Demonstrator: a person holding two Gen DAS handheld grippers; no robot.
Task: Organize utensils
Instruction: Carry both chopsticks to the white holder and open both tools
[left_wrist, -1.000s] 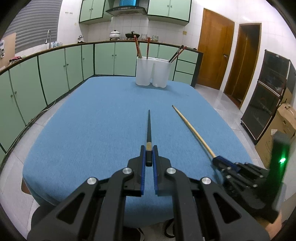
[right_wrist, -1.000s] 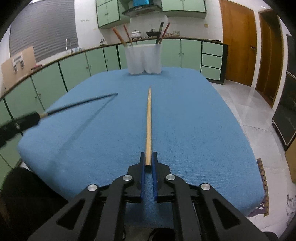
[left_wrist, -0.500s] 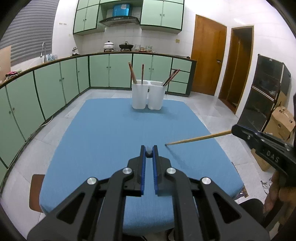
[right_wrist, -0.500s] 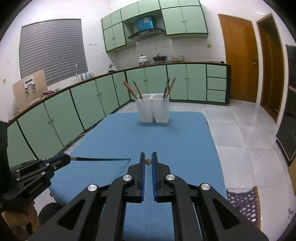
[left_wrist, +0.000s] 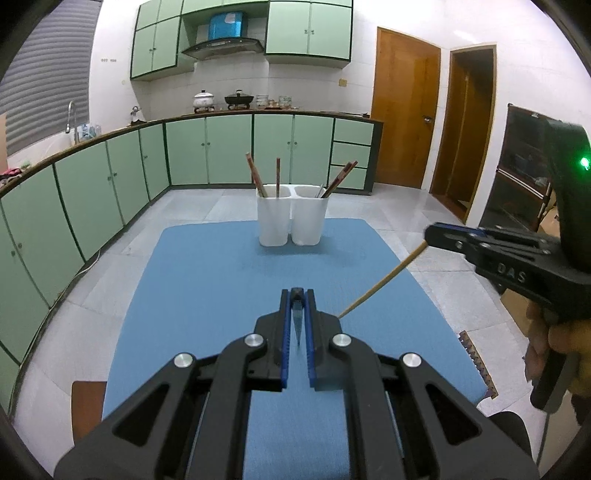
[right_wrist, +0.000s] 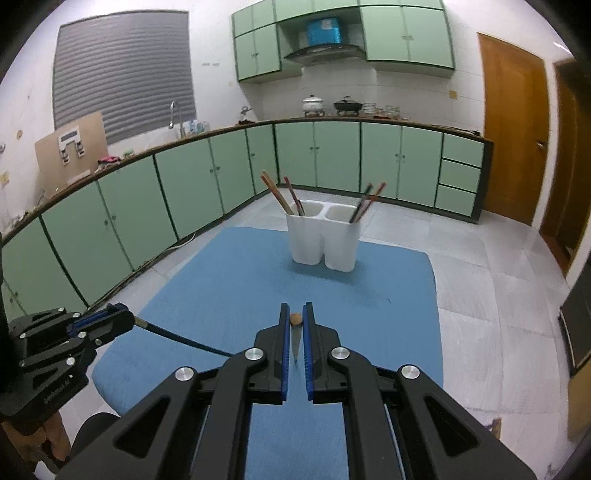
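Table (left_wrist: 192, 280), rectangular, was covered edge to edge by a blue cloth (right_wrist: 229, 280). One item stood directly on it: a white twin-compartment utensil holder (left_wrist: 290, 221), upright near the far edge, roughly centred. The holder's left and right compartments each contained chopsticks leaning outward.

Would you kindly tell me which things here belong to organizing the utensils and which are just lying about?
Job:
dark chopstick in left gripper
wooden chopstick in right gripper
white holder with chopsticks inside

Lying about:
white pot
black wok
cardboard panel
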